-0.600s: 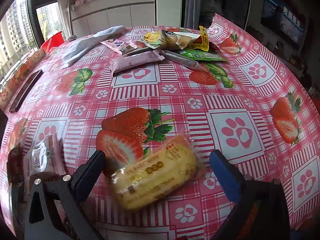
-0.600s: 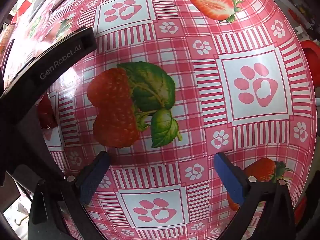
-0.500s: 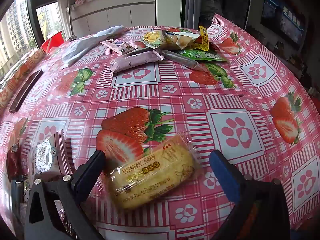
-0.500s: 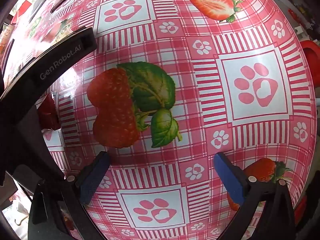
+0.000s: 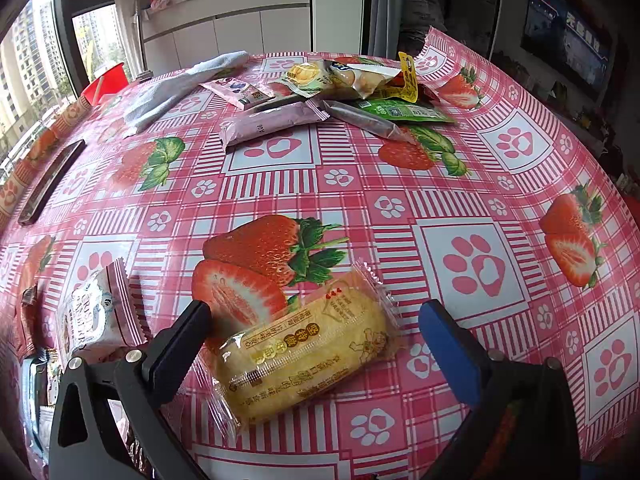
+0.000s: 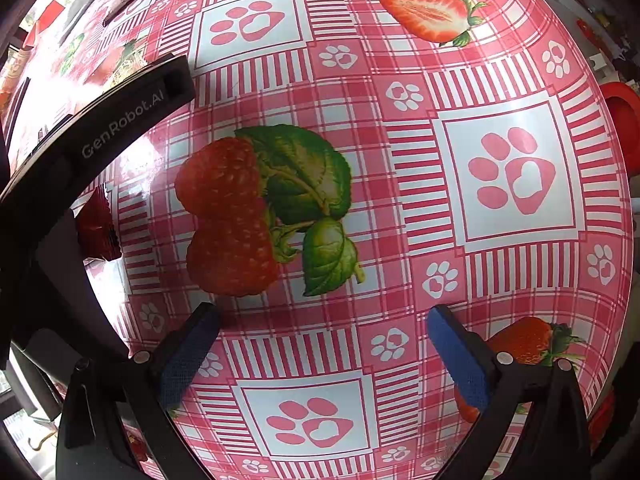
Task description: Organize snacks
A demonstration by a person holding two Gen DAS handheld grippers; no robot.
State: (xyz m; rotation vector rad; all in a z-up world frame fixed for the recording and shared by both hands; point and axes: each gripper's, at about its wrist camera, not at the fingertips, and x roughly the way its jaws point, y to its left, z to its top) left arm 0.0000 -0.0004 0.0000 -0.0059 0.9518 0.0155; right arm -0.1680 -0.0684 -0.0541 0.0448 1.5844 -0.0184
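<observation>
A yellow wrapped cake (image 5: 308, 344) lies on the strawberry tablecloth (image 5: 360, 200) between the wide-apart fingers of my left gripper (image 5: 316, 330), which is open; neither pad presses on it. A pink-and-white snack packet (image 5: 94, 312) lies just left of the left finger. A heap of snacks sits at the far side: a pink bar (image 5: 272, 122), a green packet (image 5: 404, 110), a yellow-clear bag (image 5: 344, 76). My right gripper (image 6: 322, 338) points straight down at bare cloth (image 6: 400, 120), open and empty. The left gripper's black body (image 6: 100, 136) crosses the right wrist view's left side.
A white cloth (image 5: 172, 88) and a dark flat bar (image 5: 50, 180) lie at the far left of the table. A red container (image 5: 104, 82) stands beyond the table's edge, another red thing (image 6: 622, 120) off the right edge. More packets (image 5: 34, 392) crowd the near left corner.
The yellow cake was blurred in motion and has come to rest on the cloth between the open left fingers. The left view has shifted a little, showing more of the pink-and-white packet. The right gripper stayed still.
</observation>
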